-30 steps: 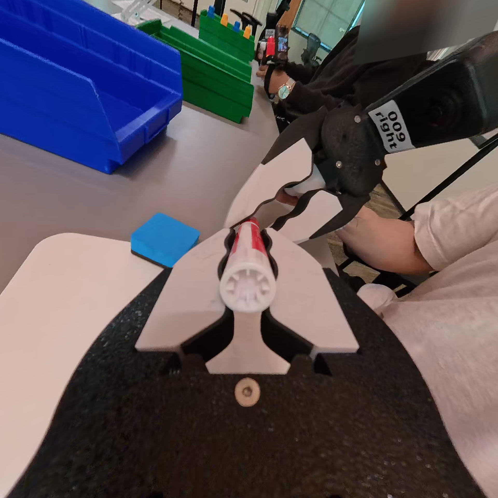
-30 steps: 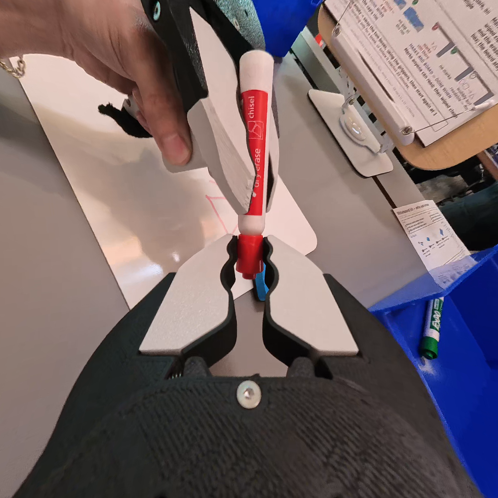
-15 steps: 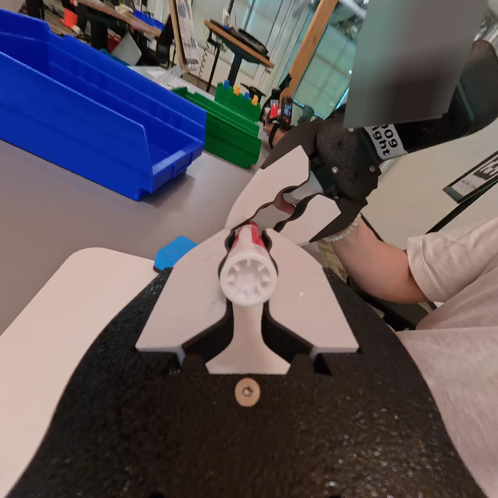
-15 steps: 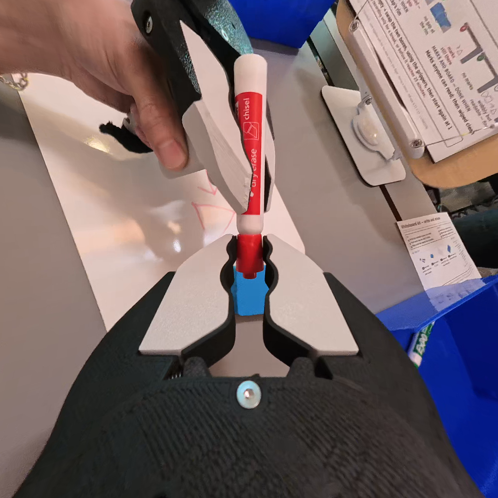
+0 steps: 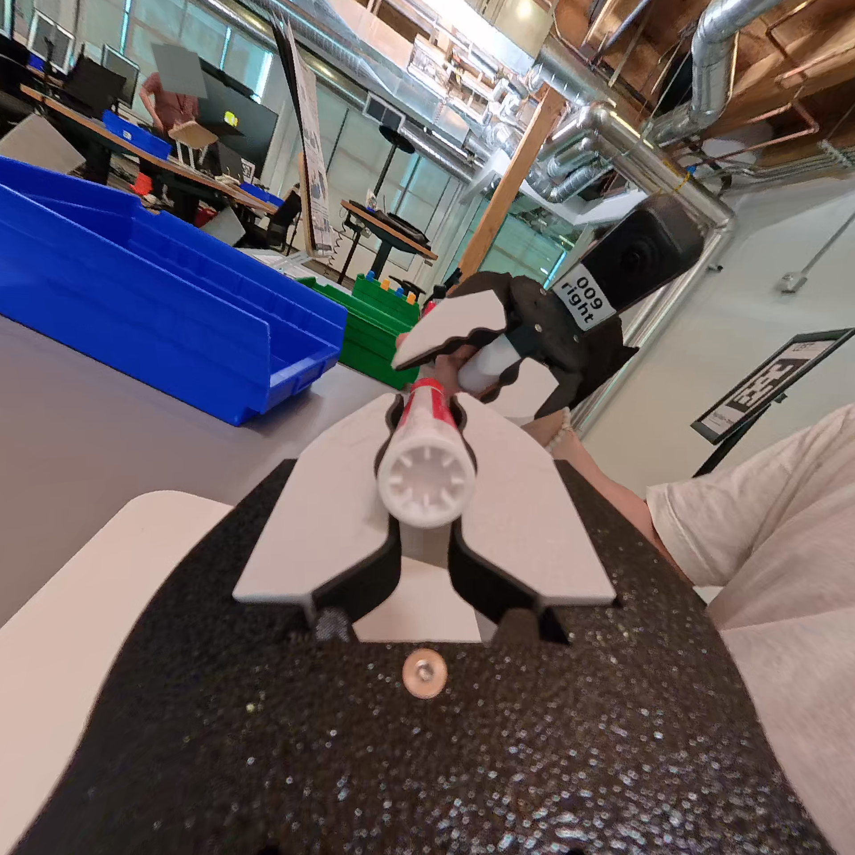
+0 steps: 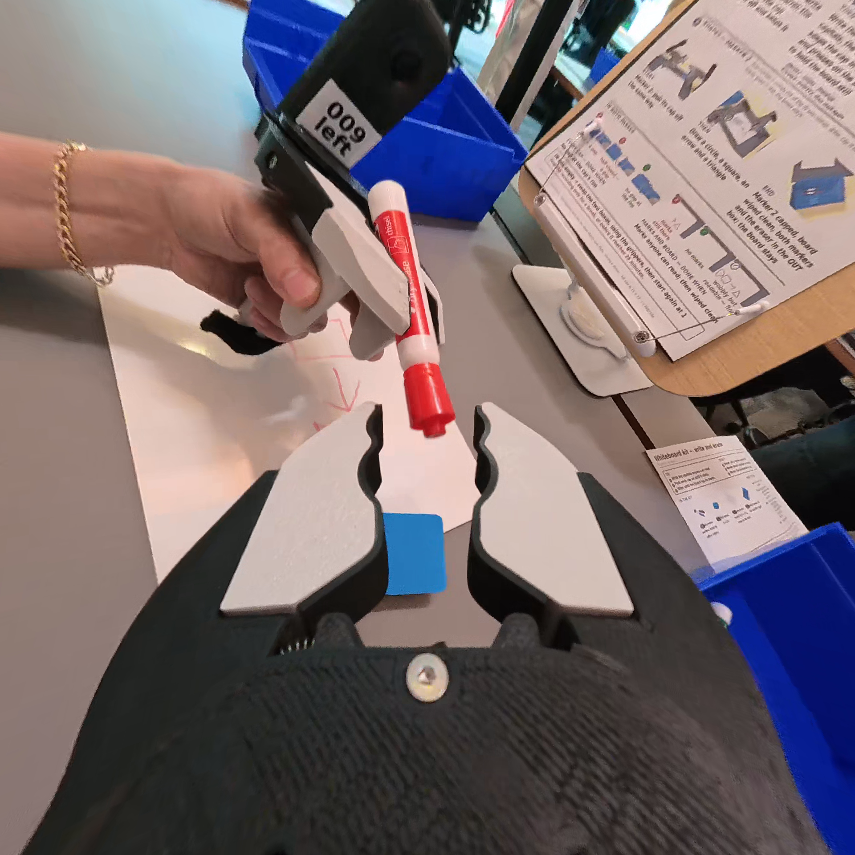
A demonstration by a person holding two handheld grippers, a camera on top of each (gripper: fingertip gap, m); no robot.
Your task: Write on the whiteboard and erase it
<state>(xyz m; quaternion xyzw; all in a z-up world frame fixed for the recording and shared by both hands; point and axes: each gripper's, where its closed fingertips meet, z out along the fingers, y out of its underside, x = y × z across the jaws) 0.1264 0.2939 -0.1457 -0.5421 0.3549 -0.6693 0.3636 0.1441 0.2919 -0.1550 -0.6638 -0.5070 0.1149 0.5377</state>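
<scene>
My left gripper (image 5: 425,407) is shut on a white and red marker (image 5: 425,481), whose butt end points at the camera. The right wrist view shows this gripper (image 6: 407,324) holding the marker (image 6: 398,259) slanted above the whiteboard (image 6: 208,416), with the red cap (image 6: 428,402) on its lower end. My right gripper (image 6: 428,407) is open; the cap hangs between its fingertips without touching either pad. It also shows in the left wrist view (image 5: 439,377), just beyond the marker. Faint red marks (image 6: 342,384) are on the whiteboard. A blue eraser (image 6: 414,555) lies below my right jaws.
A blue bin (image 5: 162,324) and green bins (image 5: 370,337) stand at the back of the grey table. An instruction sheet on a stand (image 6: 717,162) is at the right, with a paper card (image 6: 721,495) and another blue bin (image 6: 786,624) below it. Only a small space, under 4 cm, lies between the two pairs of fingers. It is some 12 cm from my right tips to the blue eraser (image 6: 414,555).
My right gripper has opened and let go of the red cap, which stays on the marker. It has drawn back a little. My left gripper has tilted upward with the marker.
</scene>
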